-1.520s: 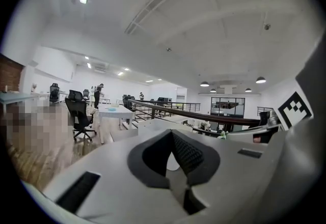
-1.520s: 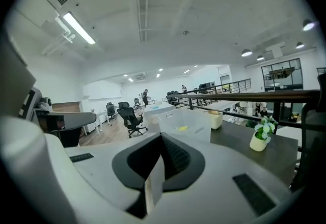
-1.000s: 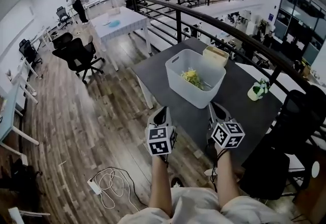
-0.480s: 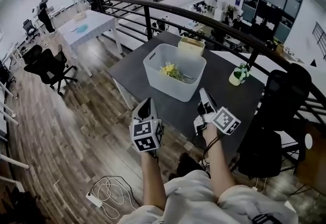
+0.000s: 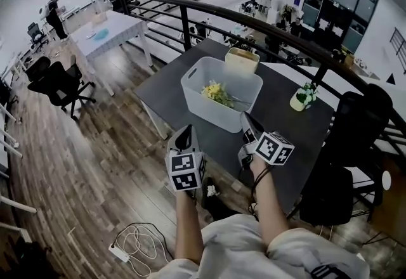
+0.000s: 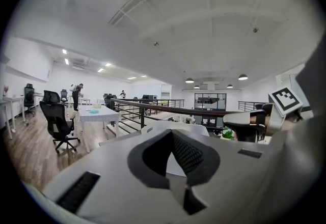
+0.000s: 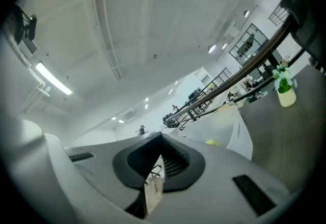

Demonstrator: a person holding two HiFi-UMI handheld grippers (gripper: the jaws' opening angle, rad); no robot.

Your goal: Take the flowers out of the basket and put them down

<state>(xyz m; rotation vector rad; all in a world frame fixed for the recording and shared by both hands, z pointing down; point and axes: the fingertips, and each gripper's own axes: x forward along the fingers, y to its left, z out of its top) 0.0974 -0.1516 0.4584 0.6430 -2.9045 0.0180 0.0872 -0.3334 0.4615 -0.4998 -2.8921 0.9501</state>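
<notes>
Flowers (image 5: 216, 90) in basket (image 5: 212, 114) — beyond fingers (image 5: 184, 139); R (image 5: 245, 118) closing, empty.

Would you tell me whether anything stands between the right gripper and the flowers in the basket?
Only the basket's near wall lies between the right gripper, whose empty jaws are closing, and the flowers. The basket is open on top, so nothing visible blocks a reach from above.

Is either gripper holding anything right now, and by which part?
Nothing is held: left gripper shut and empty, right gripper closing its jaws on nothing. The flowers lie in the basket.
</notes>
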